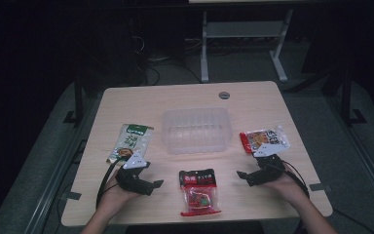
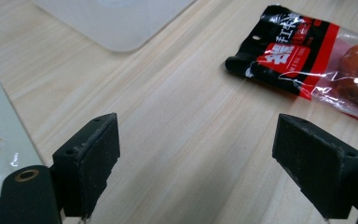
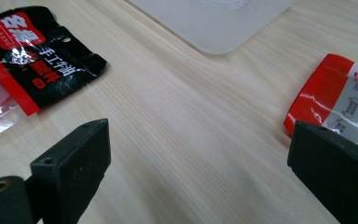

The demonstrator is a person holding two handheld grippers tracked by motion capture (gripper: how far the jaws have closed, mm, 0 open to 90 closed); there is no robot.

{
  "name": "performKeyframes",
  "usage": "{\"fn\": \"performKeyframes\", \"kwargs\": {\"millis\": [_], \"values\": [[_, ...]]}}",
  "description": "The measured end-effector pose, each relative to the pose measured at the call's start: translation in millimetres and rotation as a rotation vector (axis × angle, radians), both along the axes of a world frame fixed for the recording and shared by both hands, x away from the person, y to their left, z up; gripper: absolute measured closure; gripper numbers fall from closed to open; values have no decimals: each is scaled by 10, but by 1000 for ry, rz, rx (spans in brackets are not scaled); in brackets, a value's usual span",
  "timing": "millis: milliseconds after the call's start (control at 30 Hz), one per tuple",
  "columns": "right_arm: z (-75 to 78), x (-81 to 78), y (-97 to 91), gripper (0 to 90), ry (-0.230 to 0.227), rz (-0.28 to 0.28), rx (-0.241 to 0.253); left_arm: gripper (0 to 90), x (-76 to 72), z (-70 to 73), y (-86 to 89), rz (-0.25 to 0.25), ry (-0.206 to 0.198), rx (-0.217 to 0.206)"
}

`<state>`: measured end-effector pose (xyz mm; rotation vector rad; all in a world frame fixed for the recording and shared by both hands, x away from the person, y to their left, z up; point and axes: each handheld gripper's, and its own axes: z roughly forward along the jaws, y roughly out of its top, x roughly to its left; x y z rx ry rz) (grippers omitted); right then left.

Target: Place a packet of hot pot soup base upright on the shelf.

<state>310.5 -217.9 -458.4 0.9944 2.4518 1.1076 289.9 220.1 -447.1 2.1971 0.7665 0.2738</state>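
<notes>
A light wooden table stood in a dim room, with a clear plastic tub sitting empty near its middle. To the left of the tub lay a green and white packet, and to the right a red and white packet. A black and red packet lay on the near side of the table, in front of the tub and between the two hands.

The left gripper rested low over the table at the near left, just beside the near end of the green and white packet, held by the person's left hand. Its jaws were spread wide with nothing between them, over bare wood, and the black and red packet lay ahead to one side.

The right gripper sat at the near right, just in front of the red and white packet, held by the right hand. Its jaws were also spread wide and empty, with the corner of the tub ahead of them.
</notes>
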Motion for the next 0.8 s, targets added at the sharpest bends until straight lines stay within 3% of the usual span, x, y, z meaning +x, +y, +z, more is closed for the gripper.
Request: {"fn": "performKeyframes", "kwargs": {"millis": [67,233,367,600,733,800], "values": [[-7,0,-6,53,19,-13,6,158,0,3,16,-1,11,3],[15,-11,-31,56,7,-12,16,230,4,16,3,-3,21,-13],[20,-4,-19,58,9,-10,27,347,-13,55,-24,6,28,-38],[5,-18,-8,59,9,-16,12,548,-35,126,-119,-17,32,-46],[1,-27,5,59,14,-18,13,654,-59,161,-222,-19,50,-85],[6,-38,7,59,9,-6,15,707,-74,183,-276,-31,45,-73]]}}
